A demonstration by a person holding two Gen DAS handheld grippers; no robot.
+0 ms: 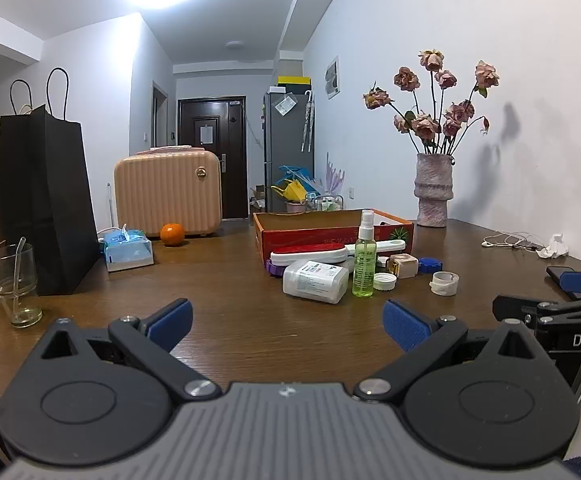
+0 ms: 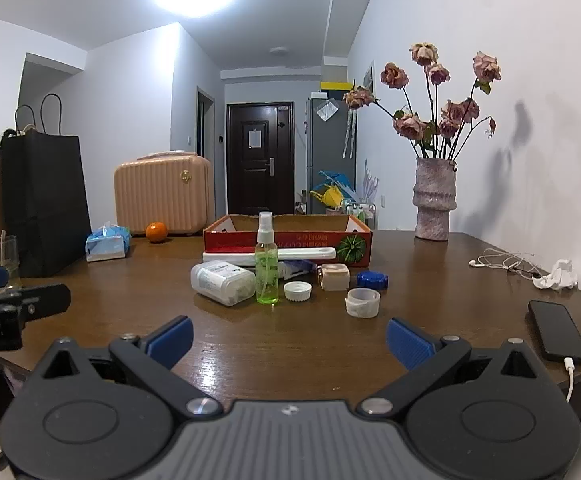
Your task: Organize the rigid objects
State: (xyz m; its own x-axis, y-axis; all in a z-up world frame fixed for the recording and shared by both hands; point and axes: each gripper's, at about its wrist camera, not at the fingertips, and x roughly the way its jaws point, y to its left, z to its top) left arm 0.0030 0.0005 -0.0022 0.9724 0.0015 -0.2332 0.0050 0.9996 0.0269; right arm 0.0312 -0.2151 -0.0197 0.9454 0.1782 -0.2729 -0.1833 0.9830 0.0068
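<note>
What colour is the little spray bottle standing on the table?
Clear light green with a white sprayer top, the spray bottle shows best in the right wrist view.

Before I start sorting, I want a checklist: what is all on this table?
spray bottle: one, green, upright, centre
white bottle: one, lying left of spray bottle
lint brush: one, white and red, before the box
cardboard box: one, red, open, behind the clutter
white cap: one, right of spray bottle
blue cap: one
tape roll: one, white
orange: one
tissue pack: one, blue
vase: one, dried pink roses
phone: one, black, charging
left hand-held gripper: open
right hand-held gripper: open
</note>
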